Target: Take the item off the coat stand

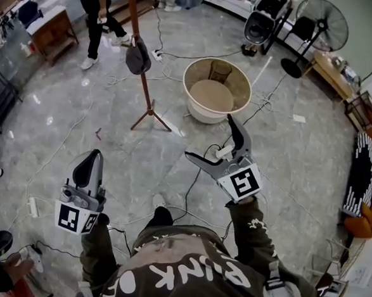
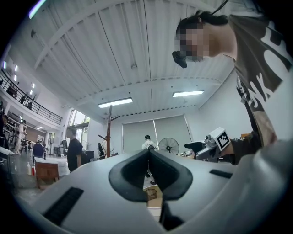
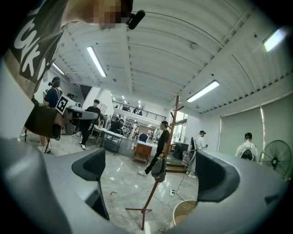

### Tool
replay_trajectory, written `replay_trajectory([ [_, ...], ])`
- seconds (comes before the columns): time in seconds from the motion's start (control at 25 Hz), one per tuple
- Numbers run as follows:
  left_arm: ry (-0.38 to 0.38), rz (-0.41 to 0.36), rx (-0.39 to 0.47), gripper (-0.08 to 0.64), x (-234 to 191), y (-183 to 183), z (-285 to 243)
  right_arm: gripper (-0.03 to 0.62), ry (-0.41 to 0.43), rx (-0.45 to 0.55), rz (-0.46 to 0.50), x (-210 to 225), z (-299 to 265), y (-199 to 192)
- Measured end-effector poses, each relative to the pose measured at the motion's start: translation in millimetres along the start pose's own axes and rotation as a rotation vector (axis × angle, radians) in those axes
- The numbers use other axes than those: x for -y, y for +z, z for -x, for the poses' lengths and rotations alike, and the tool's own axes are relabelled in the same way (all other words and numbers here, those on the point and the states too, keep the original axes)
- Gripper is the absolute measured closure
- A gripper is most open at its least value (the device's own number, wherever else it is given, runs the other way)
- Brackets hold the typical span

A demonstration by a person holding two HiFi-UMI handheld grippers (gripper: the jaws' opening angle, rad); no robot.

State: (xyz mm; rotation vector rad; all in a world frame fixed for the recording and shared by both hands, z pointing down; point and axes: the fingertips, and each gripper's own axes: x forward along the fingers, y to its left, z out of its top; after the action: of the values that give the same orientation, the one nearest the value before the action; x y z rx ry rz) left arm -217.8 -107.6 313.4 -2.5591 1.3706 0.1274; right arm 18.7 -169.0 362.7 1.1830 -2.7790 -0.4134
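- On the coat stand [image 1: 143, 65] hangs a dark cap [image 1: 138, 57].
- Left gripper [image 1: 88, 166] jaws together; right gripper [image 1: 209, 137] jaws apart, empty.
- Shirt [image 1: 190, 272] print reads "PUNK".

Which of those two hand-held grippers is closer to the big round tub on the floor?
The right. The right gripper hovers just short of the tub, roughly in line with it; the left gripper is farther back, off to the tub's left.

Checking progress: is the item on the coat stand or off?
On: the dark cap hangs from the coat stand, well above the floor.
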Motion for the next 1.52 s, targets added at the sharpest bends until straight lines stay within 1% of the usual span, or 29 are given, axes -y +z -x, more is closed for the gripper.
replay_trajectory([
  [0.16, -0.017, 0.015, 0.008, 0.555, -46, -14, -20, -0.003, -0.010, -0.015, 0.004, 6, -48, -2],
  [0.28, -0.030, 0.017, 0.008, 0.555, -73, -20, -32, -0.003, -0.020, -0.025, -0.001, 12, -76, -5],
  [0.52, -0.038, 0.021, 0.001, 0.555, -110, -32, -56, -0.003, -0.020, -0.041, -0.012, 26, -122, -18],
  [0.76, -0.028, 0.029, -0.027, 0.555, -141, -54, -93, -0.003, -0.006, -0.055, -0.027, 61, -169, -41],
  [0.92, -0.002, 0.018, -0.036, 0.555, -169, -72, -130, -0.003, 0.024, -0.068, -0.044, 90, -218, -69],
  [1.12, 0.021, -0.005, -0.060, 0.555, -207, -95, -186, -0.003, 0.089, -0.106, -0.068, 129, -286, -109],
  [1.32, 0.040, 0.007, -0.078, 0.555, -239, -111, -233, -0.003, 0.141, -0.149, -0.090, 158, -347, -147],
  [1.52, 0.039, 0.026, -0.106, 0.555, -258, -132, -259, -0.003, 0.187, -0.196, -0.128, 170, -405, -192],
])
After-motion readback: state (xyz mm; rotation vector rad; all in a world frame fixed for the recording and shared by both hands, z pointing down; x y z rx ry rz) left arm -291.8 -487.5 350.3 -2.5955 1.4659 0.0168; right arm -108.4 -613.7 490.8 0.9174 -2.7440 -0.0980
